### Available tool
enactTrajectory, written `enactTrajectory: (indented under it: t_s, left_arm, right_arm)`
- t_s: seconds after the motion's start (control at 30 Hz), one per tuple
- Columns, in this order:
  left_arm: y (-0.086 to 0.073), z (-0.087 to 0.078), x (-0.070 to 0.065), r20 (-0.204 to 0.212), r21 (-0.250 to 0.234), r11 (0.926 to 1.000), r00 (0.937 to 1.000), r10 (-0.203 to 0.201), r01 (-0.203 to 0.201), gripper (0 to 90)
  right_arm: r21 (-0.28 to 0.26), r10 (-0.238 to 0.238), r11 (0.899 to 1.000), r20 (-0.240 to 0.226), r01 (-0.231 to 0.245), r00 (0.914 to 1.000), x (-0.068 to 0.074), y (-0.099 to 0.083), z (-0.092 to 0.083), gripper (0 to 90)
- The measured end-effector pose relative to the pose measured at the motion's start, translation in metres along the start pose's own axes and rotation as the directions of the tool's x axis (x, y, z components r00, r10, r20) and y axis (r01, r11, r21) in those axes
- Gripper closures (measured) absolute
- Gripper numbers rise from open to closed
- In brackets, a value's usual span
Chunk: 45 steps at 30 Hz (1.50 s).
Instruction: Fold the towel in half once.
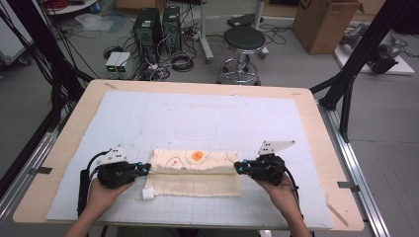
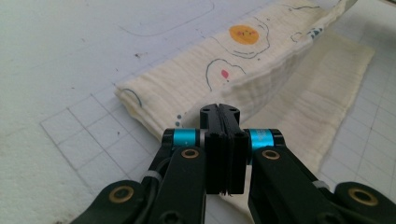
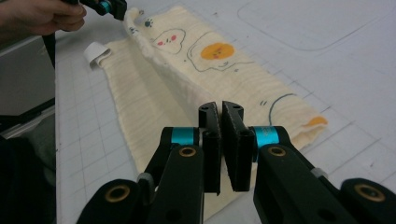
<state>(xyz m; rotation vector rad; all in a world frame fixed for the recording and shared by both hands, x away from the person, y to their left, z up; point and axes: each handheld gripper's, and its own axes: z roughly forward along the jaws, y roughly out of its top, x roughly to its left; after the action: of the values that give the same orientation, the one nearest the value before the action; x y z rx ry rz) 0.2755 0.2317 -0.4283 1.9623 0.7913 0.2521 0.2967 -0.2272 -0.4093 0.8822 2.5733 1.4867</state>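
The left tongs (image 1: 146, 169), black with blue rings, are pressed together on the left end of a raised fold of the cream muslin cloth printed with fried eggs (image 1: 195, 174); in the left gripper view the jaws of these tongs (image 2: 219, 112) are fully together, with the edge of the cloth (image 2: 261, 70) caught at their tips. The cloth lies on the white gridded mat (image 1: 197, 207) near the front middle of the wooden table (image 1: 64, 163), between the two hands; its far half carries the print, its near half is plain, and the fold ridge runs across from one pair of tongs to the other. A small white label (image 1: 147, 194) sticks out at the near left corner. The right tongs (image 1: 238, 169) are likewise clamped on the right end of the ridge; in the right gripper view their jaws (image 3: 220, 114) stand almost together on the thin fabric.

I judge these risks: the grip takes only a thin edge, so a pull that is too strong could slip the cloth out of one pair of tongs; if one hand goes faster than the other, the fold will land crooked; and if the ridge sags in the middle, the layers may wrinkle instead of lying flat.
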Motion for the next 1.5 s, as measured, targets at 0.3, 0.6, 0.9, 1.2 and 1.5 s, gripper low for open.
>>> enactTrajectory:
  t_s: [0.3,0.6,0.9,1.2,1.5]
  left_arm:
    - [-0.007,-0.001,-0.005,0.037,0.022,0.9997,0.9993,0.01,-0.011,88.3]
    - [-0.012,-0.005,-0.008,0.114,0.031,0.9989,0.993,0.031,-0.035,88.7]
    - [-0.016,-0.007,-0.011,0.146,0.047,0.9978,0.9885,0.039,-0.046,88.6]
    - [-0.011,-0.017,-0.008,0.212,-0.077,0.9968,0.9773,-0.003,0.02,61.6]
    - [-0.014,-0.002,-0.014,0.162,0.083,0.9942,0.9853,0.055,-0.069,71.1]
  right_arm:
    - [0.026,-0.004,1.0,-0.009,0.004,1.0,0.003,-0.011,0.006,86.4]
    - [0.042,-0.011,0.999,-0.009,0.012,0.9999,0.01,-0.019,0.005,86.1]
    - [0.035,-0.006,0.999,-0.028,0.007,0.9996,0.014,-0.023,0.001,84.7]
    - [-0.028,0.008,1.0,-0.069,-0.01,0.9976,0.017,-0.023,-0.016,75.5]
    - [0.1,-0.05,0.993,-0.061,0.056,0.9969,0.022,-0.026,0.004,68.6]
